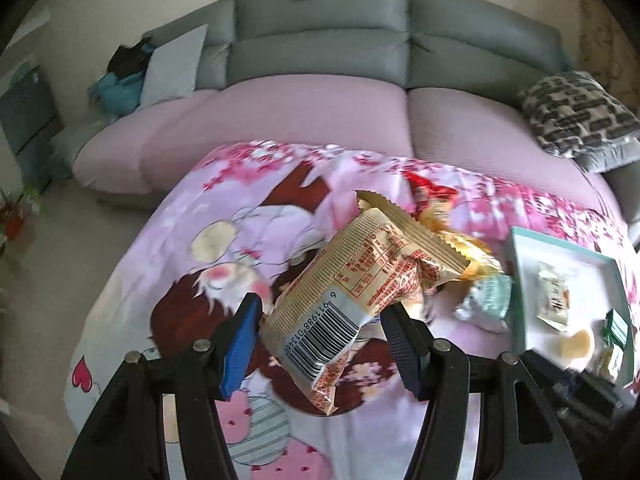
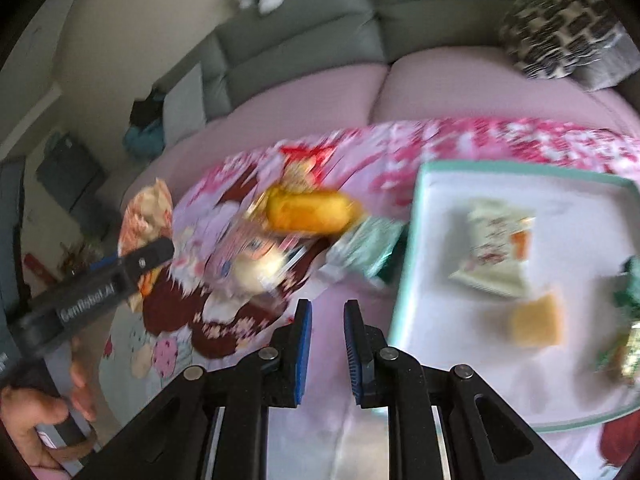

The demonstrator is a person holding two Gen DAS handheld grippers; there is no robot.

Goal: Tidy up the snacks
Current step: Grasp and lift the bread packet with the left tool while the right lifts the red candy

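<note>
My left gripper [image 1: 320, 320] is shut on a beige snack packet [image 1: 352, 280] with a barcode and holds it above the cartoon-print cloth [image 1: 192, 256]. It also shows in the right wrist view [image 2: 146, 216], held by the left gripper [image 2: 156, 254]. My right gripper [image 2: 327, 312] is open and empty, just left of the teal-rimmed white tray [image 2: 440, 184]. The tray [image 1: 520, 280] holds several small snacks. A yellow cake packet [image 2: 308, 212], a red packet [image 2: 304, 160] and a green packet [image 2: 372, 248] lie on the cloth left of the tray.
The cloth covers a table in front of a pink-and-grey sofa [image 1: 320, 112]. A patterned cushion [image 1: 576, 116] lies at its right end and a grey pillow [image 1: 172, 68] at its left. The right wrist view is blurred.
</note>
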